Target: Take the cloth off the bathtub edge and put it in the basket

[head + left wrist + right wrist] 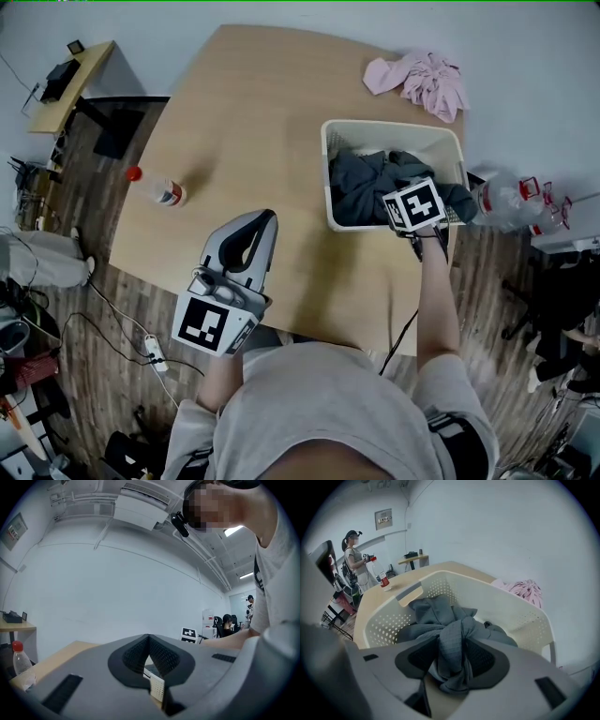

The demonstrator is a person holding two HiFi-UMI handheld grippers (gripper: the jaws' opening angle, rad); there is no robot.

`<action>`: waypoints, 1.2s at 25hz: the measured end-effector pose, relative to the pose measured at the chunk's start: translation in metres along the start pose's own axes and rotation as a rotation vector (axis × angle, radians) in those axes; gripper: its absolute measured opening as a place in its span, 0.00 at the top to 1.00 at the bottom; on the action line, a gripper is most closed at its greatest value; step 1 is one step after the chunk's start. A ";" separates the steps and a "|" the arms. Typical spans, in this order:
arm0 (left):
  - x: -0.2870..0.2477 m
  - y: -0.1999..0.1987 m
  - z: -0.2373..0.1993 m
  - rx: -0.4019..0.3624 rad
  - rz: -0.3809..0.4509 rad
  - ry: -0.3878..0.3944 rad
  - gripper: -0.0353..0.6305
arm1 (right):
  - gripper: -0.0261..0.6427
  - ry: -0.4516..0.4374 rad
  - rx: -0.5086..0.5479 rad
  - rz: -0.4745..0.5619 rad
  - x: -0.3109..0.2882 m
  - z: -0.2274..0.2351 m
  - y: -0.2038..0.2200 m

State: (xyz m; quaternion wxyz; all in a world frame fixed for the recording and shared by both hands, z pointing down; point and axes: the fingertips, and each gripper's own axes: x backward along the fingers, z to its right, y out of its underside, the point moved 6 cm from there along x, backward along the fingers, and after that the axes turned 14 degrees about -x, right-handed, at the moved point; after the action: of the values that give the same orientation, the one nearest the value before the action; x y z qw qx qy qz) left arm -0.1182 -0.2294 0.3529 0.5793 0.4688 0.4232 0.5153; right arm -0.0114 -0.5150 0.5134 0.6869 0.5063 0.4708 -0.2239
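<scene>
- Head view: we see the grey cloth heaped inside the white basket. The basket stands on the bench toward its right edge, and no bathtub edge shows anywhere. The right claw hangs over the basket's near right corner, touching the cloth. The left claw hovers above bare bench, well apart from the basket. A pink cloth lies beyond the basket, and a bottle sits near the bench's left edge.
- Left gripper view: the left claw is clenched, its jaws together with nothing between them, pointing toward the far wall.
- Right gripper view: the right claw is grasping a bunched fold of the grey cloth, with the jaws pressed on it from both sides. The rest of the fabric lies slumped in the basket.
- We judge the cloth soft, light and limp. It should drape and drop once freed, and any gathered fold gives a sure hold. The task looks nearly done, and letting go seems all that remains.
</scene>
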 end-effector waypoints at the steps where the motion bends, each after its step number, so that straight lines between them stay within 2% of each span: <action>1: 0.001 0.000 -0.001 -0.001 0.004 0.007 0.95 | 0.64 0.006 -0.008 0.018 0.005 -0.001 0.000; 4: 0.004 -0.002 -0.001 -0.002 0.018 0.044 0.95 | 0.65 0.005 -0.047 0.124 0.028 -0.007 -0.006; 5: 0.004 -0.003 -0.001 -0.001 0.025 0.062 0.95 | 0.71 0.007 -0.063 0.168 0.036 -0.010 -0.009; 7: 0.004 -0.005 -0.001 -0.002 0.037 0.100 0.95 | 0.91 0.017 -0.090 0.245 0.050 -0.016 -0.012; 8: 0.005 -0.007 0.000 -0.005 0.044 0.118 0.95 | 0.94 0.016 -0.104 0.275 0.054 -0.021 -0.011; 13: 0.012 -0.016 -0.006 -0.018 0.085 0.207 0.95 | 0.95 -0.010 -0.223 0.427 0.076 -0.046 0.001; 17: 0.018 -0.021 -0.011 -0.026 0.107 0.268 0.95 | 0.95 0.037 -0.266 0.540 0.097 -0.068 0.010; 20: 0.020 -0.024 -0.012 -0.034 0.118 0.314 0.95 | 0.95 0.079 -0.274 0.588 0.113 -0.083 0.019; 26: 0.024 -0.027 -0.010 -0.045 0.138 0.411 0.95 | 0.95 0.071 -0.345 0.682 0.144 -0.115 0.036; 30: 0.026 -0.030 -0.005 -0.048 0.159 0.479 0.95 | 0.95 0.107 -0.352 0.727 0.166 -0.138 0.048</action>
State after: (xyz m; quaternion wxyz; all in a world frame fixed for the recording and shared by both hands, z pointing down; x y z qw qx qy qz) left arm -0.1145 -0.2042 0.3219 0.4310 0.3511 0.4979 0.6657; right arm 0.0439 -0.3433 0.3856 0.7722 0.5252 0.3272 0.1443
